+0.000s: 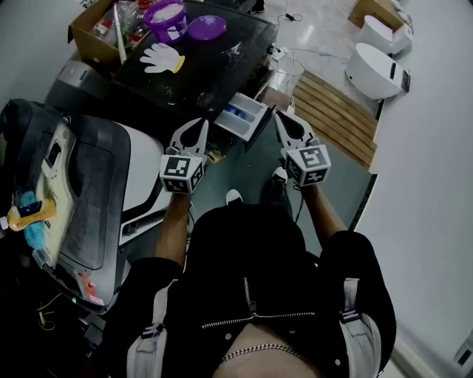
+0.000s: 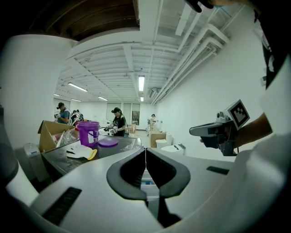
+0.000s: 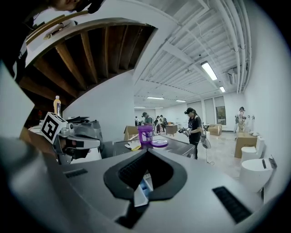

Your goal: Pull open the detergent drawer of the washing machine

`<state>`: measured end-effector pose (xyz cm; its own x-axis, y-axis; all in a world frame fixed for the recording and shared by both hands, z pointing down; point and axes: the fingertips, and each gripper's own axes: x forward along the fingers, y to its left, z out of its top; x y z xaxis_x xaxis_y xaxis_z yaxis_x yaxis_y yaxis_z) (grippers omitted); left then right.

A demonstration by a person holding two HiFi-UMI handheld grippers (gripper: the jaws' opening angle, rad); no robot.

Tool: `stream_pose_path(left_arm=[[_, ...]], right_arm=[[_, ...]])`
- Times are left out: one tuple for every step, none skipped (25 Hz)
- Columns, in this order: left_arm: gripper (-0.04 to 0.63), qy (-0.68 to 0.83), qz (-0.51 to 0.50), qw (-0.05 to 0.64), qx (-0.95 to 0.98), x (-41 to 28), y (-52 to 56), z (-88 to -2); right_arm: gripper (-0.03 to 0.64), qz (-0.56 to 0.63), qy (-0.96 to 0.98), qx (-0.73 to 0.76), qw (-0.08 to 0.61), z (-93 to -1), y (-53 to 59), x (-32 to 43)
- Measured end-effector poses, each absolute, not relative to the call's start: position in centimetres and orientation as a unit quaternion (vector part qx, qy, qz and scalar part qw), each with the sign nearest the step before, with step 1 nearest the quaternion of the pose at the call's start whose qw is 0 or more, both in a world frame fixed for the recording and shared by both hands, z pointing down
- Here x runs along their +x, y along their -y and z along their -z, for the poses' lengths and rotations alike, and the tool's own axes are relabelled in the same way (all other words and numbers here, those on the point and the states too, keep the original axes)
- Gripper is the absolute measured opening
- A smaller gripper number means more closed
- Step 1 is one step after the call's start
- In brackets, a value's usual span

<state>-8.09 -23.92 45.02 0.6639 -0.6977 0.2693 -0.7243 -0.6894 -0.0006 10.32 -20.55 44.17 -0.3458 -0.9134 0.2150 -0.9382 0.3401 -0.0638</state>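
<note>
In front of the person, the washing machine [image 1: 211,70] has a dark, glossy top that carries a purple bucket [image 1: 166,18], a purple lid [image 1: 207,28], a white glove [image 1: 162,57] and a cardboard box [image 1: 90,31] at its far left corner. The detergent drawer [image 1: 242,118] sticks out from the machine's front edge, pulled open, with blue showing in its compartments. It lies between the two grippers and touches neither.

The left gripper [image 1: 200,124] is held level just left of the drawer. Its jaws are pressed together with nothing in them. The right gripper [image 1: 281,116] is just right of the drawer. Its jaws are also pressed together and empty.

To the left stands a second machine [image 1: 96,199] with a white body and a dark lid. To the right, a slatted wooden platform [image 1: 336,118] lies on the pale floor, and a white toilet [image 1: 375,70] stands beyond it.

The gripper views show a long white room with strip lights [image 2: 141,83] on a ribbed ceiling. People [image 2: 118,122] stand at the far end.
</note>
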Motion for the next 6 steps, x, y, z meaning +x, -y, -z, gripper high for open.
stream_pose_path(left_arm=[[0.021, 0.391, -0.126, 0.053, 0.91, -8.08, 23.96, -45.05], [0.021, 0.391, -0.126, 0.053, 0.91, -8.03, 24.0, -45.06], [0.021, 0.39, -0.126, 0.053, 0.911, -7.97, 24.04, -45.05], [0.021, 0.388, -0.126, 0.053, 0.911, -7.91, 24.08, -45.06], [0.021, 0.387, -0.126, 0.053, 0.912, -7.88, 24.12, -45.06], [0.021, 0.386, -0.126, 0.053, 0.912, -7.85, 24.16, -45.08]], right_arm=[[0.003, -0.087, 0.815, 0.568, 0.071, -44.16, 20.59, 10.31], [0.003, -0.087, 0.815, 0.569, 0.071, -44.16, 20.64, 10.31], [0.003, -0.087, 0.814, 0.569, 0.071, -44.17, 20.69, 10.32], [0.003, -0.086, 0.814, 0.57, 0.071, -44.19, 20.74, 10.32], [0.003, -0.086, 0.813, 0.571, 0.07, -44.2, 20.79, 10.32], [0.003, -0.086, 0.813, 0.572, 0.07, -44.22, 20.83, 10.32]])
